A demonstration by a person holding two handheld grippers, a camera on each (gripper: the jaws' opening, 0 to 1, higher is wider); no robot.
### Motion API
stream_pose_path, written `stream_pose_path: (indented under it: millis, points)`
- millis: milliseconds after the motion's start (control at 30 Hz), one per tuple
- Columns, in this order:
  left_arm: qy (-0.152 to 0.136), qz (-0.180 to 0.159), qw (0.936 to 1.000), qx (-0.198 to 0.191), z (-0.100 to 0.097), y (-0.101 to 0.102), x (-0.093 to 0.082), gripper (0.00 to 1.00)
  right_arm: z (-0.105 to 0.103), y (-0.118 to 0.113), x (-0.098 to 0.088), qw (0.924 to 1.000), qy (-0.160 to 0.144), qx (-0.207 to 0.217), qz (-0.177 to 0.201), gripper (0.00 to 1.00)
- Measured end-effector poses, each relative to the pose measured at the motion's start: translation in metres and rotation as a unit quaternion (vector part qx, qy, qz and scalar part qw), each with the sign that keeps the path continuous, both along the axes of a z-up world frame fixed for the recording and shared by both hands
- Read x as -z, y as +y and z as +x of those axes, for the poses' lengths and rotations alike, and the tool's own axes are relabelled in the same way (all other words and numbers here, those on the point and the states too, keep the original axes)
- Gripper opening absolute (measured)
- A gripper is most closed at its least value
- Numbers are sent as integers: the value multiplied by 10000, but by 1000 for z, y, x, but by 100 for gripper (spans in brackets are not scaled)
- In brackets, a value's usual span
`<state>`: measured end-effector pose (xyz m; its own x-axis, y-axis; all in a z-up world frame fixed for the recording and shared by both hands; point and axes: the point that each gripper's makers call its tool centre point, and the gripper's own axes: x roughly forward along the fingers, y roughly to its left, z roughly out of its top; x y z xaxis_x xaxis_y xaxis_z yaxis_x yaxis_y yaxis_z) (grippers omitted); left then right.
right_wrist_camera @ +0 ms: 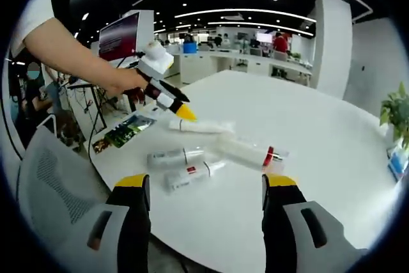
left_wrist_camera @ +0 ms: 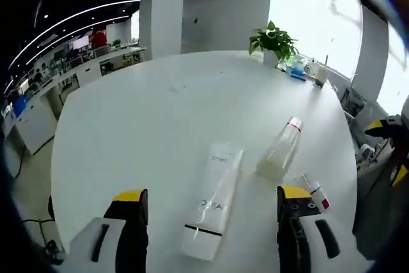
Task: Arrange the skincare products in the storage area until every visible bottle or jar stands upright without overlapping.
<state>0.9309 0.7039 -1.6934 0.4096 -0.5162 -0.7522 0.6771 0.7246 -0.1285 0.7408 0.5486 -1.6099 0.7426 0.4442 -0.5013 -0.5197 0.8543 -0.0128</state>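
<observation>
All the skincare products lie flat on the round white table (left_wrist_camera: 160,107). In the left gripper view a white tube (left_wrist_camera: 214,199) lies between my left gripper's (left_wrist_camera: 212,195) open jaws. A clear bottle with a red band (left_wrist_camera: 281,148) and a small red-labelled bottle (left_wrist_camera: 316,191) lie to its right. My right gripper (left_wrist_camera: 393,148) shows at the right edge. In the right gripper view my right gripper (right_wrist_camera: 206,180) is open and holds nothing. Beyond it lie the red-labelled bottle (right_wrist_camera: 192,174), a small pale bottle (right_wrist_camera: 172,156), the clear bottle (right_wrist_camera: 246,151) and the tube (right_wrist_camera: 201,126). The left gripper (right_wrist_camera: 182,105) hovers above the tube.
A potted plant (left_wrist_camera: 273,41) and several small items (left_wrist_camera: 307,71) stand at the table's far edge. A printed leaflet (right_wrist_camera: 124,131) lies near the table rim, with a mesh chair (right_wrist_camera: 51,177) beside it. A person's hand (right_wrist_camera: 121,82) holds the left gripper. Desks and people fill the background.
</observation>
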Motion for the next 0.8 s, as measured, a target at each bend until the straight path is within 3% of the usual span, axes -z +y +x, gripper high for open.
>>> stream_pose_path:
  millis: [100,200,267,400,467,633,800]
  points:
    - [387,274,9989,31,0,2,16,84,0,1,1,10000,30,-21,-16,67]
    - [608,522,9966,213,-1,0,25,77,-1,1,3,10000,81,-37,-34,67]
    - [397,689,9959,438,6,-4,26,71,-1,2,4,9999,103,-52,-46,67]
    - [497,785,9941,561,9,-14,30,65,-2,1,6,9999,131,-52,-56,67]
    - [459,1119,9896,774,9,-12,33,60,-2,1,6,9999,145,-59,-62,67]
    - [415,1198,9881,872,12,-18,34,54,-2,3,7,9998,182,-84,-52,67]
    - [320,1056,9891,972,2,-26,33,34,-2,2,8,9998,202,-79,-54,65]
